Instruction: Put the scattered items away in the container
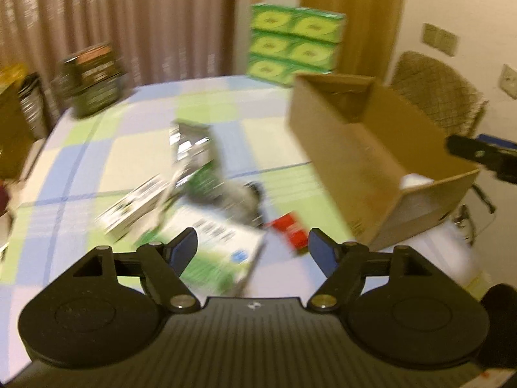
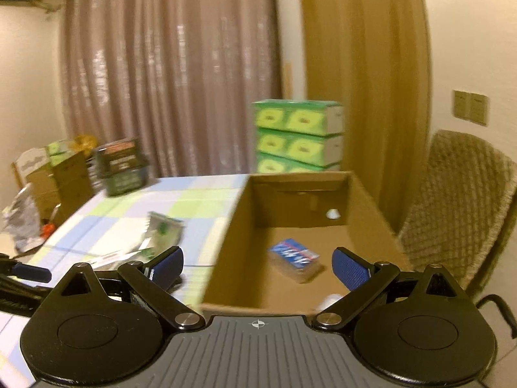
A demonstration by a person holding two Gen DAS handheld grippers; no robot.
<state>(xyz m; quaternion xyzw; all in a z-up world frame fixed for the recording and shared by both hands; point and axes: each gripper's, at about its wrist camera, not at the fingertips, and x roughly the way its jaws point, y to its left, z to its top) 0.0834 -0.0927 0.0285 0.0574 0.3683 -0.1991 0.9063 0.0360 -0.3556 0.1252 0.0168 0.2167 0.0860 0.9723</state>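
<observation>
So the scattered stuff sits in a loose pile on the checked tablecloth (image 1: 135, 148), right ahead of the left gripper (image 1: 252, 242): a white and green box (image 1: 223, 252) lies just past its fingers and partly between them, a red pack (image 1: 290, 232) sits near the right finger, and further out there's a long white carton (image 1: 135, 210) and a silvery pouch (image 1: 194, 148), all pretty blurry. Nothing is pinched, the left jaws hang apart with nothing in them. The cardboard box (image 1: 349, 161) stands just right of the pile, its tall side wall between the pile and the inside. The right gripper (image 2: 258, 265) hovers over the box's near edge, jaws spread wide and holding nothing, and a blue pack (image 2: 295, 257) lies on the box floor beyond the fingers. Further back, a stack of green cartons (image 2: 297, 139) stands behind the box, a dark box (image 2: 124, 168) on the table's far left corner, and a woven chair (image 2: 458, 213) off to the right.
</observation>
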